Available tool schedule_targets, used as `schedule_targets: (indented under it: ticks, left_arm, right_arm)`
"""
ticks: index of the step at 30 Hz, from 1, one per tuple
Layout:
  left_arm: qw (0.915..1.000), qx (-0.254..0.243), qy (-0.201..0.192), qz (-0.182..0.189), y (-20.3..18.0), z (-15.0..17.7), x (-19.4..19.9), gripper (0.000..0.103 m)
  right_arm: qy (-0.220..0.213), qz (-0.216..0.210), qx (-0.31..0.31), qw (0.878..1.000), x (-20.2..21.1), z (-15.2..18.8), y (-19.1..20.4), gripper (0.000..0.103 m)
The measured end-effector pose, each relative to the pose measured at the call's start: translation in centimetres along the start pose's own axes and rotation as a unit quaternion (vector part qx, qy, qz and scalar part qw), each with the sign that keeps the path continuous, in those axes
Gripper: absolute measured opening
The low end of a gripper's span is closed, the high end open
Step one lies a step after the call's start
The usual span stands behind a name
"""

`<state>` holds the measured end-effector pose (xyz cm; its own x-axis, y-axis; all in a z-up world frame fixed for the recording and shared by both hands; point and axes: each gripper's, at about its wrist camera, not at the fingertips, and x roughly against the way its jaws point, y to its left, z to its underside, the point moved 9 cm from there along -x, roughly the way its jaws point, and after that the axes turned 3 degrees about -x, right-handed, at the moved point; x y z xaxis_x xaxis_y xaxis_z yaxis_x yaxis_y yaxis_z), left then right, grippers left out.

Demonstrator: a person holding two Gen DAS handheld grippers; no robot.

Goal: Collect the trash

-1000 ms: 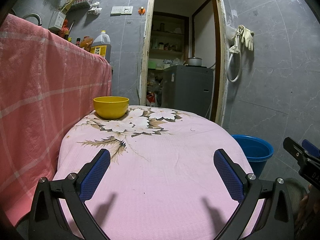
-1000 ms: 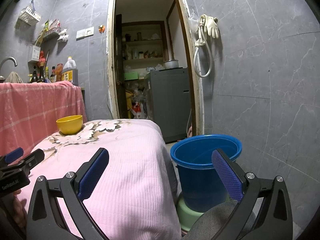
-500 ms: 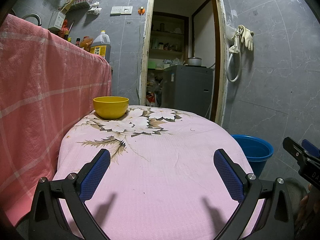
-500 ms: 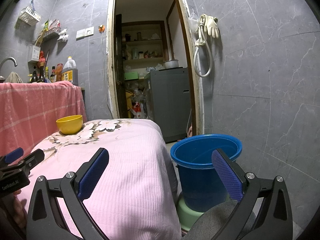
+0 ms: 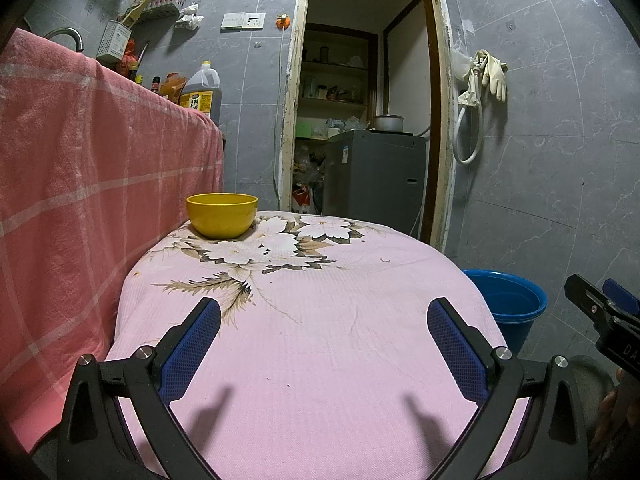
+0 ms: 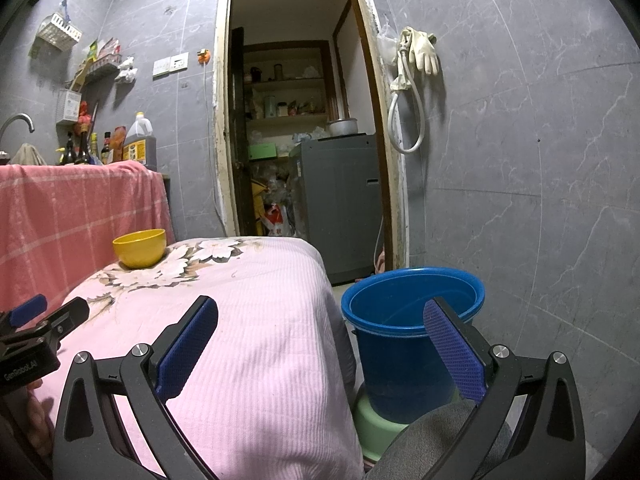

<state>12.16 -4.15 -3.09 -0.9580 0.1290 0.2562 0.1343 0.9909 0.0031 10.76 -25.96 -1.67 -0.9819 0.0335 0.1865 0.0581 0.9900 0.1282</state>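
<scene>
Trash is hardly showing on the worktop [image 5: 320, 360]: the only candidates are a tiny dark scrap [image 5: 385, 258] on the pink cloth toward the far right edge and a small orange speck [image 5: 138, 274] near the left edge, both too small to identify. You are holding the left hand-held gripper [image 5: 324, 344] over the near end of the cloth with its jaws spread wide and nothing between them; the scrap is lying ahead of it and a little to its right. You are keeping the right hand-held gripper [image 6: 320, 344] equally wide and empty, pointing past the worktop's right edge toward the blue bucket [image 6: 412, 312] on the floor. I judge the left one is sitting nearer the scrap, the right nearer the bucket. A yellow bowl [image 5: 222, 215] is sitting at the far left corner.
</scene>
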Motion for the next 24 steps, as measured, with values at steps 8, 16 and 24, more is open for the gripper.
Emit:
schedule_targets:
  ticks: [8, 16, 24]
  left_arm:
    - [1.0000, 0.000, 0.000, 0.000, -0.01, 0.00, 0.01, 0.101]
    - [1.0000, -0.001, 0.000, 0.000, -0.02, 0.01, 0.02, 0.101]
    - [1.0000, 0.000, 0.000, 0.000, -0.04, 0.01, 0.02, 0.101]
  right_arm:
    - [0.001, 0.000, -0.001, 1.000, -0.02, 0.04, 0.04, 0.103]
    - [0.001, 0.001, -0.001, 1.000, 0.03, 0.08, 0.13, 0.103]
    - [0.001, 0.001, -0.001, 1.000, 0.00, 0.04, 0.18, 0.103]
